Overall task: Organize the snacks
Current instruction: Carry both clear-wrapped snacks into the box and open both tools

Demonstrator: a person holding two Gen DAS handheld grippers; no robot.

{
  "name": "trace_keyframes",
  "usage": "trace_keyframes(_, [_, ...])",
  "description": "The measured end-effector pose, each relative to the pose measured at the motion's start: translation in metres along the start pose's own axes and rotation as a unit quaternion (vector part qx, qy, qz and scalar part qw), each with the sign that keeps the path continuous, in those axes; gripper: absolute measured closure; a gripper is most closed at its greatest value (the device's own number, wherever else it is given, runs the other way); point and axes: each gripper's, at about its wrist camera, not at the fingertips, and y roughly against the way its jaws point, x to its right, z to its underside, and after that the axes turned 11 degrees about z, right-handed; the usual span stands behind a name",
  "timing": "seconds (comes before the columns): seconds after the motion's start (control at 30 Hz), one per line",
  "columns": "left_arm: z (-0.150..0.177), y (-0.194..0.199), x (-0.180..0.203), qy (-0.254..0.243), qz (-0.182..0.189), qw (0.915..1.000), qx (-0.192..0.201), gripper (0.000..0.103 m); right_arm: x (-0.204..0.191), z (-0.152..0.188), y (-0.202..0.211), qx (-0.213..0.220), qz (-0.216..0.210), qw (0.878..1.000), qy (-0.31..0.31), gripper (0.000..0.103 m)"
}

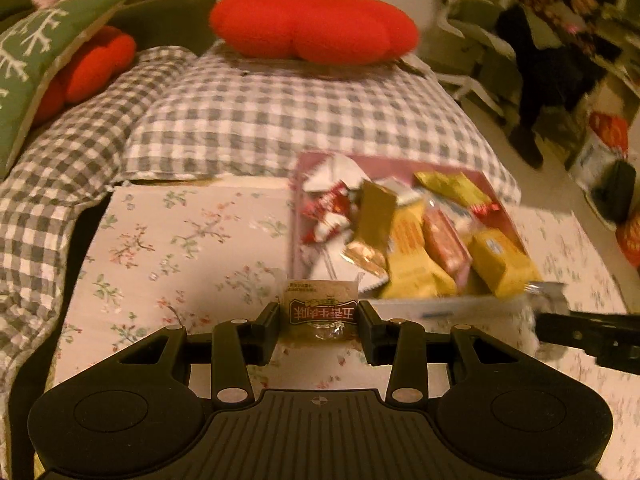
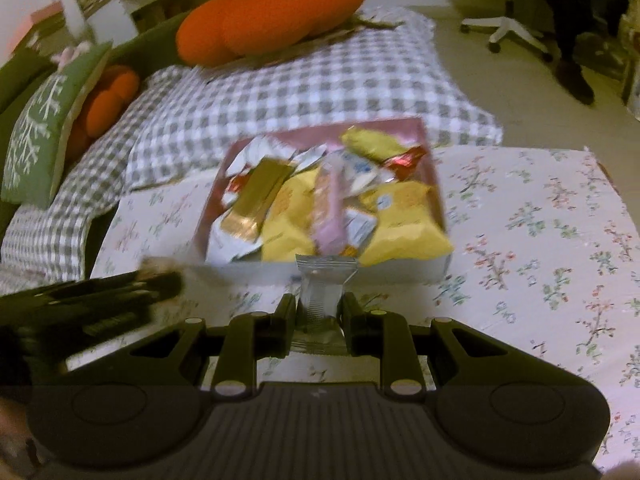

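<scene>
My left gripper [image 1: 319,320] is shut on a small brown snack packet [image 1: 322,307] with a red label, held above the floral tablecloth [image 1: 180,248]. My right gripper [image 2: 319,312] is shut on a silver-grey snack packet [image 2: 323,292], just in front of the box. A pink-walled box [image 1: 404,164] [image 2: 320,132] is heaped with yellow, gold, pink and red-and-white snack packs [image 1: 416,248] [image 2: 332,204]. It lies ahead and to the right in the left wrist view and straight ahead in the right wrist view. Each gripper shows at the edge of the other's view.
A grey checked blanket [image 1: 280,108] [image 2: 300,84] covers the sofa behind the table, with red tomato cushions [image 1: 312,20] [image 2: 272,8] and a green cushion [image 1: 36,64]. A person in dark clothes [image 1: 552,52] sits at the far right by an office chair [image 2: 512,28].
</scene>
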Motion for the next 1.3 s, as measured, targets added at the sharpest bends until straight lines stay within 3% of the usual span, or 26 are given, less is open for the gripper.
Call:
trace_keyframes(0.5, [-0.021, -0.033, 0.007, 0.007, 0.017, 0.9997, -0.014, 0.065, 0.037, -0.032, -0.027, 0.005, 0.000, 0.998, -0.058, 0.081])
trace_keyframes(0.6, [-0.028, -0.044, 0.011, 0.018, 0.039, 0.9990, -0.015, 0.065, 0.042, -0.040, -0.038, 0.005, -0.011, 0.997, -0.078, 0.081])
trace_keyframes(0.97, [-0.052, -0.076, 0.023, 0.009, 0.080, 0.9967, 0.005, 0.065, 0.032, -0.063, -0.066, 0.009, -0.068, 0.993, -0.097, 0.081])
trace_keyframes(1.3, [-0.060, -0.102, 0.035, -0.004, 0.098, 0.9950, 0.018, 0.063, 0.033, -0.071, -0.080, 0.015, -0.068, 0.992, -0.101, 0.081])
